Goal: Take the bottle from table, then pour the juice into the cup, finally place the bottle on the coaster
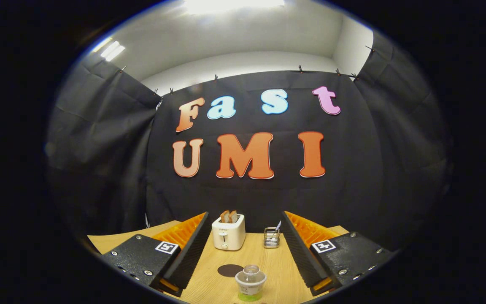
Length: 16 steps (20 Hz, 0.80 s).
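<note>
We look along the gripper (245,249), whose two fingers stand wide apart and hold nothing, out over a pale wooden bench (276,270). Between the fingers, close in and low, stands the bottle (250,283): we see it from above, a clear body with a clear rounded cap, a label round its middle and green juice at the bottom (how full it is we cannot tell). Neither finger touches it; there is open bench on both sides of it. Just beyond the bottle and a little to its left lies the coaster (230,270), a dark flat round disc lying bare on the wood, near the bottle but apart from it. Further on, at the far edge of the bench against the black cloth wall, a white toaster (228,233) stands upright with two slices of toast (228,216) sticking out of its slots. To the right of the toaster, well apart from it, sits a small wire-mesh holder (271,237) with something thin and pale leaning out of it, just beside the tip of the right finger.
</note>
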Each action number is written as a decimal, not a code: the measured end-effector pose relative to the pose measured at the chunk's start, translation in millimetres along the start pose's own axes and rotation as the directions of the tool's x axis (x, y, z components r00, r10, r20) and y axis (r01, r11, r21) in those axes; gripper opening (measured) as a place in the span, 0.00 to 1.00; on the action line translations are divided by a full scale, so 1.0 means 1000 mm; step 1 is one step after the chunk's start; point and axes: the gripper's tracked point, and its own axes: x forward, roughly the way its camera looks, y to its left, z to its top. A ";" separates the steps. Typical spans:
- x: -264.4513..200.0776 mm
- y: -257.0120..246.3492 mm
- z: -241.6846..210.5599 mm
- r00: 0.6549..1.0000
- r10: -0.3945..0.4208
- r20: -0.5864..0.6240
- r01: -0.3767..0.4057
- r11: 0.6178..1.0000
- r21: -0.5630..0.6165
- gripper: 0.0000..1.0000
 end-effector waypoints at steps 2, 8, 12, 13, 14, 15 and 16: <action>0.000 -0.003 -0.027 1.000 -0.011 -0.022 0.011 1.000 0.011 0.99; -0.004 0.000 -0.107 0.988 -0.010 -0.156 0.010 1.000 0.003 0.99; -0.001 0.000 -0.153 0.974 -0.010 -0.228 0.019 0.999 0.037 0.99; 0.000 -0.002 -0.163 0.969 -0.013 -0.249 0.024 0.999 0.039 0.99; 0.002 -0.003 -0.173 0.963 -0.017 -0.268 0.029 0.999 0.041 0.99; 0.003 -0.002 -0.181 0.959 -0.016 -0.284 0.030 0.999 0.045 0.99; 0.004 -0.002 -0.187 0.954 -0.018 -0.299 0.034 0.998 0.049 0.99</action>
